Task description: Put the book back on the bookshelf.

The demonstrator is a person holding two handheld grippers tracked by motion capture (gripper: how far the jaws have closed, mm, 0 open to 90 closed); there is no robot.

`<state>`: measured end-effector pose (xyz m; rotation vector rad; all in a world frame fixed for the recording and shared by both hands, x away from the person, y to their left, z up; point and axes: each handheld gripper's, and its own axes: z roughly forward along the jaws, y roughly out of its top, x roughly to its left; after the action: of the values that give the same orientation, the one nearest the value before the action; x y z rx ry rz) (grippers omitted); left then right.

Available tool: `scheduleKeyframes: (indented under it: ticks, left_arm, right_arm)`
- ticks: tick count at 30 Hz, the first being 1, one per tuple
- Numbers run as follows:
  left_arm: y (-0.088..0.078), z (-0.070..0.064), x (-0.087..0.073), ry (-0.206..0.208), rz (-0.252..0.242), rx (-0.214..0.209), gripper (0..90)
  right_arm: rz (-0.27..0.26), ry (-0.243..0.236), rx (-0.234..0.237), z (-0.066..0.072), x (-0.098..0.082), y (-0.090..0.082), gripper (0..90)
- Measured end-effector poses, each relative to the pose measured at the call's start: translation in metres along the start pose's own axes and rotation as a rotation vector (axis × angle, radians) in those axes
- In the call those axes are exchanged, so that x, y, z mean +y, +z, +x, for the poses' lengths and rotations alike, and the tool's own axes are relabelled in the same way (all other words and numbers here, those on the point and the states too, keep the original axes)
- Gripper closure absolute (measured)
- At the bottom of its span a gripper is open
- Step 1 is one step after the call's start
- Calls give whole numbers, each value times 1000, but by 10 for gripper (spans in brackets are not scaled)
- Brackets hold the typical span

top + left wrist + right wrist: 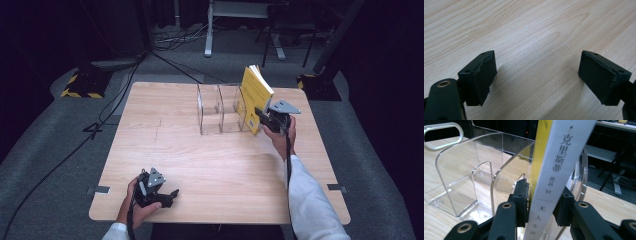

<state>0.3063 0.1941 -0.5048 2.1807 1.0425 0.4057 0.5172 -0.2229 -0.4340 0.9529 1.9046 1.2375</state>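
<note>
A yellow book (257,96) with a white spine (554,175) stands tilted at the right end of a clear acrylic divider rack (218,116). My right gripper (261,119) is at the book's lower near edge, one jaw on each side of it. In the right gripper view the gripper (541,207) brackets the spine, and the pads sit close without pressing on it. The rack's other compartments (461,185) hold nothing. My left gripper (171,195) rests low near the table's front left edge. It is wide open (536,77) over bare wood.
The wooden table (200,160) has its front edge just below the left hand. Cables, a yellow-black striped base (82,85) and desk legs (209,35) stand on the grey floor beyond the far edge. A white sleeve (312,200) reaches in from the lower right.
</note>
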Motion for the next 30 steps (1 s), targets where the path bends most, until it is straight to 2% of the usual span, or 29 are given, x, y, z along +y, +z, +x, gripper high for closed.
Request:
scheduleKeyframes:
  ticks: [4,15,30]
  left_arm:
    - [0,0,0,3,1,0,157]
    - [0,1,0,8,1,3,157]
    - [0,0,0,7,2,3,157]
  right_arm:
    - [11,-18,4,1,2,-7,664]
    - [38,-22,29,-1,2,-19,652]
    - [108,-54,92,-3,6,-40,575]
